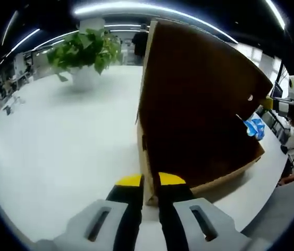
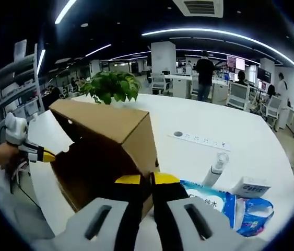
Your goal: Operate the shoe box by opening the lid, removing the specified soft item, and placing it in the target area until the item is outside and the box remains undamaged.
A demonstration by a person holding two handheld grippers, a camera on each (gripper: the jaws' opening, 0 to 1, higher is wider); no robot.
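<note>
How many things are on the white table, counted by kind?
Box: 1
Plant: 1
Power strip: 1
Bottle: 1
Blue packs: 2
Small white carton: 1
Total: 7

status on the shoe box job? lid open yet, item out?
Done: nothing confirmed; no soft item lies out on the table by the box. In hand: the cardboard shoe box is tipped up on the table, with the left claw at one corner and the right claw at the opposite corner; both look closed on its edge. Left: open the lid, take the item out, place it. Whether the lid is open, I cannot tell.
</note>
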